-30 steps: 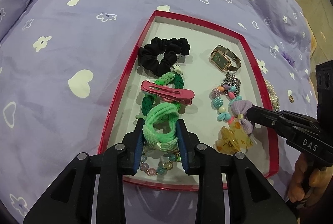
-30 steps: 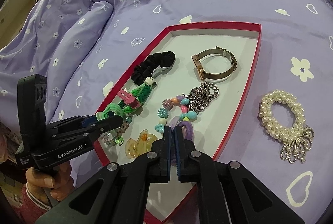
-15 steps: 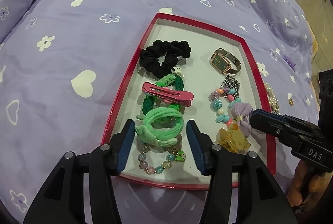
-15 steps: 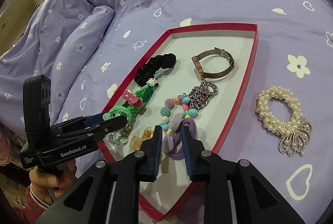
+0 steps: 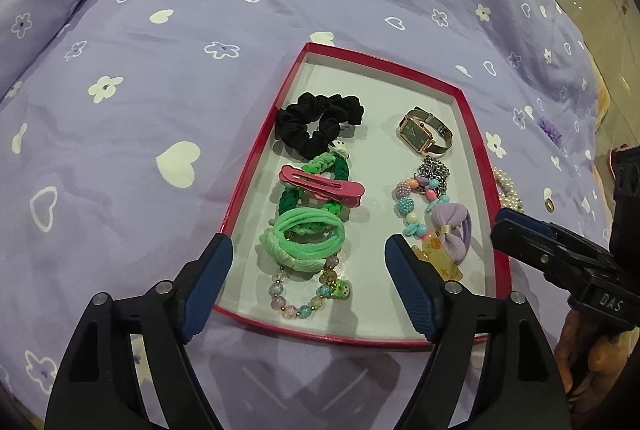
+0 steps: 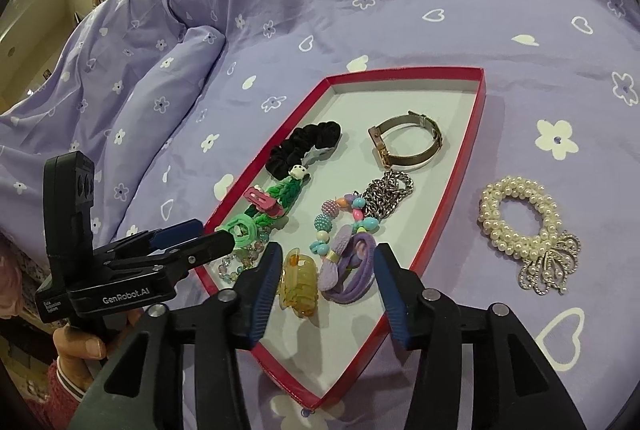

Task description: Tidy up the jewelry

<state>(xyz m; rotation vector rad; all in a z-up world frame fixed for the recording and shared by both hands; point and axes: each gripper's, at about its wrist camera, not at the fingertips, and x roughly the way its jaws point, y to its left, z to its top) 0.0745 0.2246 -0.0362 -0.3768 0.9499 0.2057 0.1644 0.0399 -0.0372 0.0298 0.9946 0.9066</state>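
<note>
A red-rimmed tray (image 5: 256,154) (image 6: 460,166) lies on a purple bedspread. In it are a black scrunchie (image 5: 316,126), a pink clip (image 5: 320,186), a light green hair tie (image 5: 308,236) (image 6: 240,230), a beaded bracelet (image 5: 304,290), a watch (image 5: 424,132) (image 6: 408,146), a chain (image 6: 388,194), a purple bow hair tie (image 5: 452,230) (image 6: 348,270) and a yellow claw clip (image 6: 298,280). My left gripper (image 5: 308,286) is open and empty, above the tray's near end. My right gripper (image 6: 326,290) is open and empty, above the purple bow tie.
A pearl bracelet with a silver bow (image 6: 528,230) lies on the bedspread to the right of the tray. A small ring (image 5: 549,205) and a purple flower piece (image 5: 546,128) lie further right. A rolled fold of the cover (image 6: 172,70) lies at the left.
My left gripper opened off the light green hair tie and drew back. My right gripper opened off the purple bow tie and drew back. Both ties now lie in the tray.
</note>
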